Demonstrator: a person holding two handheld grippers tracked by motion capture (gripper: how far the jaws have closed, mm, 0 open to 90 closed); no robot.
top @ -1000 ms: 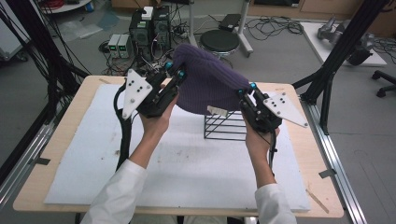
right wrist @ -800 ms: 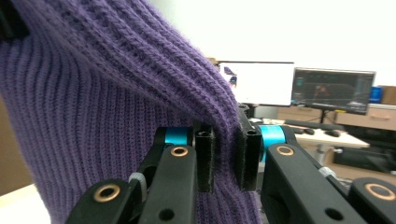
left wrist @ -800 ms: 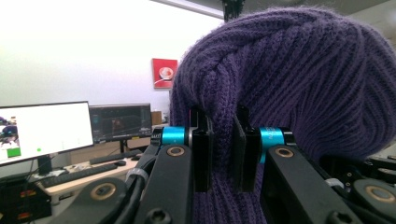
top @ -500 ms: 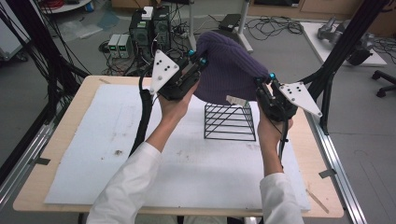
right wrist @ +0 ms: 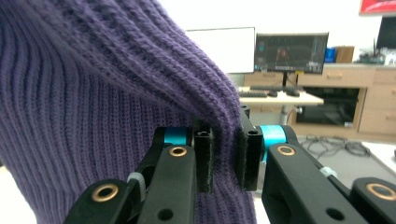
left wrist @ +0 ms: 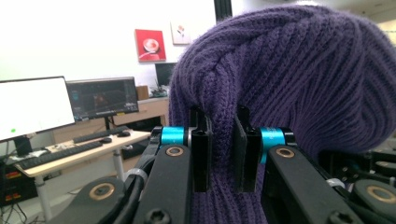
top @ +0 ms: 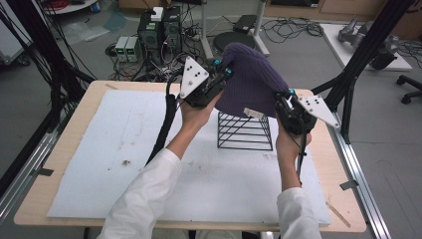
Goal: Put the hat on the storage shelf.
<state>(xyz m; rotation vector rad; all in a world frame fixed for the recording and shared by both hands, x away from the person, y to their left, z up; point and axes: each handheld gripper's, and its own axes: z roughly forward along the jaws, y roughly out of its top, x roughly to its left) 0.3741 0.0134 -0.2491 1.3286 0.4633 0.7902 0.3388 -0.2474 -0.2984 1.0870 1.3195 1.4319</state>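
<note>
A purple knitted beanie point(top: 249, 82) hangs in the air above a black wire basket point(top: 245, 130) that stands upside down on the white mat. My left gripper point(top: 222, 68) is shut on the beanie's left edge, and the knit point(left wrist: 280, 93) bunches between its jaws. My right gripper point(top: 285, 95) is shut on the beanie's right edge, with the ribbed fabric point(right wrist: 93, 116) pinched between the pads. A white label point(top: 253, 113) shows at the beanie's lower rim. The beanie is clear of the basket's top.
A white mat point(top: 99, 149) covers most of the wooden table point(top: 50, 199). Black frame posts point(top: 358, 64) rise at both table sides. Computers and cables point(top: 149, 35) lie on the floor beyond the far edge.
Both grippers have lifted the beanie up and away from the wire basket, which now stands uncovered. The beanie has moved slightly toward the far side.
</note>
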